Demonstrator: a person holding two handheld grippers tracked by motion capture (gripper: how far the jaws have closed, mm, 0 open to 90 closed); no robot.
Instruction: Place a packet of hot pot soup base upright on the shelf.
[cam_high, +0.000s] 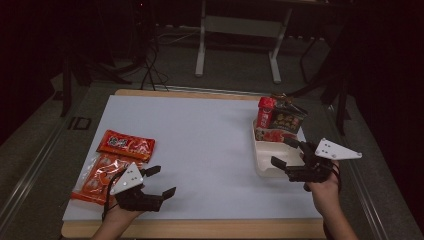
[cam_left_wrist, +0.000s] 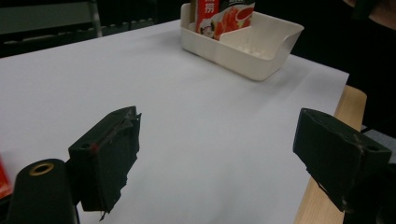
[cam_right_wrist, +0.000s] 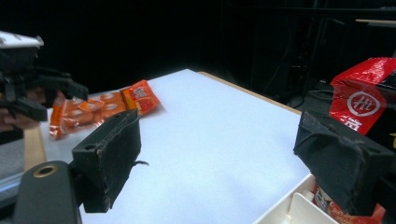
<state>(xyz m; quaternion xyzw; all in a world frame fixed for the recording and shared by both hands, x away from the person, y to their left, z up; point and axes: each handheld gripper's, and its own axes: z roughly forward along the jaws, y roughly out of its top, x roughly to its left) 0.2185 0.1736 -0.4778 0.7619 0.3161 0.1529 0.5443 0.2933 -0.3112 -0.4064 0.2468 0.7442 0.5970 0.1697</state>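
The room around me is dark, and the table (cam_high: 200, 227) carries a white sheet (cam_high: 200, 145) that leaves a strip of bare wood along the near edge. Most of that sheet lies open between my two hands. My left gripper (cam_high: 157, 182) hovers near the near-left corner, its jaws spread wide with nothing between them. Just beside it, towards the left edge, lie two orange-red snack packets (cam_high: 112, 165), one overlapping the other, the lower one reaching the sheet's border. My right gripper (cam_high: 286, 153) hangs over the near end of the cream tray (cam_high: 262, 167) by the right edge, its jaws also wide apart and holding nothing. The tray's near compartment is bare; its far end holds upright red and dark packets (cam_high: 280, 120). Beyond the far edge stands a pale table frame (cam_high: 240, 30) on the floor.
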